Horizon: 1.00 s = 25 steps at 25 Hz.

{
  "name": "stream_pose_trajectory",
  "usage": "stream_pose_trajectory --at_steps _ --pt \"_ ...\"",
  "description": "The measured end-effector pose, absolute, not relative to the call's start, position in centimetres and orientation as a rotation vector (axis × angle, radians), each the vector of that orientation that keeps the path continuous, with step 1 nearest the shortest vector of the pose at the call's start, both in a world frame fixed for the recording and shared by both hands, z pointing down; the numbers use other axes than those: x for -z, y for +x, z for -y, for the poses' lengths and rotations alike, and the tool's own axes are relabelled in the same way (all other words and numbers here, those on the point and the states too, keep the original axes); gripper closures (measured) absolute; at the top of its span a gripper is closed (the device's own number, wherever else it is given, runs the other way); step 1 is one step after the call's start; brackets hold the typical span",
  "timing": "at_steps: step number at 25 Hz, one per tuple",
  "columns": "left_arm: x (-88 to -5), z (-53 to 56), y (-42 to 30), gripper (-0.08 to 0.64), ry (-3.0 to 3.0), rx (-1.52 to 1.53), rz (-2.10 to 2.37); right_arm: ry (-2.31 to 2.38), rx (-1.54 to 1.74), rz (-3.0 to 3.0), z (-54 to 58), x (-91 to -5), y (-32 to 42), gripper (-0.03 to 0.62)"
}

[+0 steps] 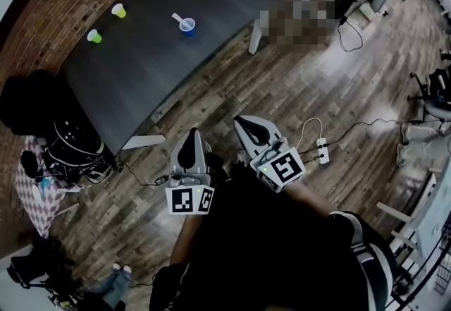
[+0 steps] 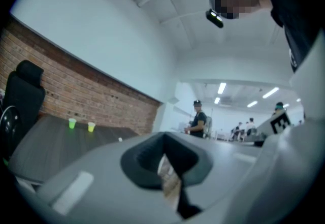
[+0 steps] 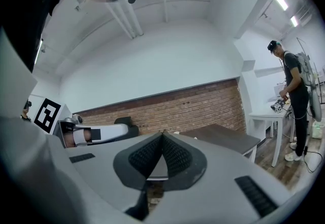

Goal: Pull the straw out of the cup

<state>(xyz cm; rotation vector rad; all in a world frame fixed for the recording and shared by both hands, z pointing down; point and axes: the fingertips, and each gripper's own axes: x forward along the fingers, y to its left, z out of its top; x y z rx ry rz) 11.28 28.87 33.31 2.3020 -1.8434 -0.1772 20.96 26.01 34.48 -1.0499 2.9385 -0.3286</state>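
Note:
A blue cup [image 1: 187, 27] stands on the dark table [image 1: 141, 70] with a white straw [image 1: 179, 18] leaning out of it to the left. Both grippers are held close to the person's body over the wooden floor, well short of the table. My left gripper [image 1: 193, 132] is shut with nothing in it, and its jaws meet at a point in the left gripper view [image 2: 163, 139]. My right gripper [image 1: 240, 121] is also shut and empty, with its ribbed pads [image 3: 172, 154] pressed together. The cup is hidden behind the jaws in both gripper views.
A yellow cup [image 1: 119, 10] and a green cup [image 1: 94, 36] stand near the table's far left edge by the brick wall. A black chair [image 1: 28, 101] and clutter sit left of the table. A power strip [image 1: 323, 151] with cables lies on the floor. A person [image 3: 293, 83] stands at a white table.

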Motion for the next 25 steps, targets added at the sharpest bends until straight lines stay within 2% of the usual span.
stream_pose_trajectory --at_steps 12,25 --pt "-33.9 -25.0 9.9 0.555 2.297 0.192 1.841 -1.086 0.340 -2.948 -22.2 -35.8 20.4 0.586" --pt "-33.8 -16.5 4.8 0.555 2.318 0.223 1.814 -1.099 0.301 -2.970 -13.8 -35.5 14.5 0.586"
